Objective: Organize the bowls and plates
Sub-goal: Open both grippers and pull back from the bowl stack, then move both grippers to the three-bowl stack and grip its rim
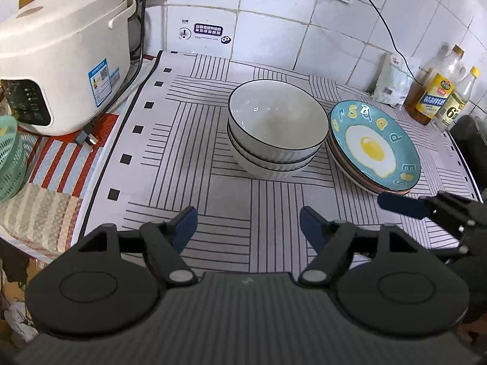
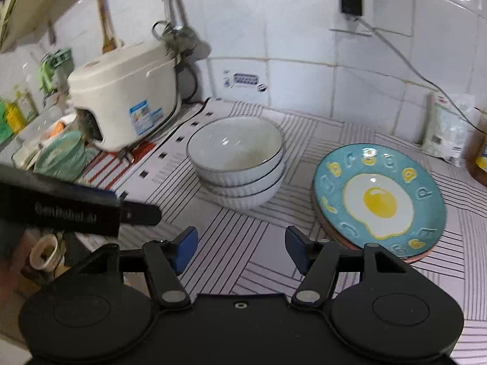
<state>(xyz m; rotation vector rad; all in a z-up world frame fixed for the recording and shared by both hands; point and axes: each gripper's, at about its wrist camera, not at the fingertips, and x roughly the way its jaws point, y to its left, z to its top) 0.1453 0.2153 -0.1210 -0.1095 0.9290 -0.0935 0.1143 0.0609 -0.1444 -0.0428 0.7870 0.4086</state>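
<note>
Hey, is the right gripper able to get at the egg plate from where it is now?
Probably yes. The right gripper is open and empty, the egg plate tops its stack just ahead to the right, and only bare striped mat lies between.

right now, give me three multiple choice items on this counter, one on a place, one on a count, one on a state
1. Where does the stack of plates sit relative to the stack of bowls, in the right wrist view?
A. to its right
B. on top of it
C. behind it

2. How many white bowls are nested in the stack?
A. one
B. three
C. five

3. What state is the right tool in?
A. shut on a plate
B. shut on a bowl
C. open, holding nothing

Answers: 1 A, the egg-print plates lie right of the bowls on the striped mat; 2 B, three dark-lined rims show; 3 C, only mat shows between its blue pads.
</note>
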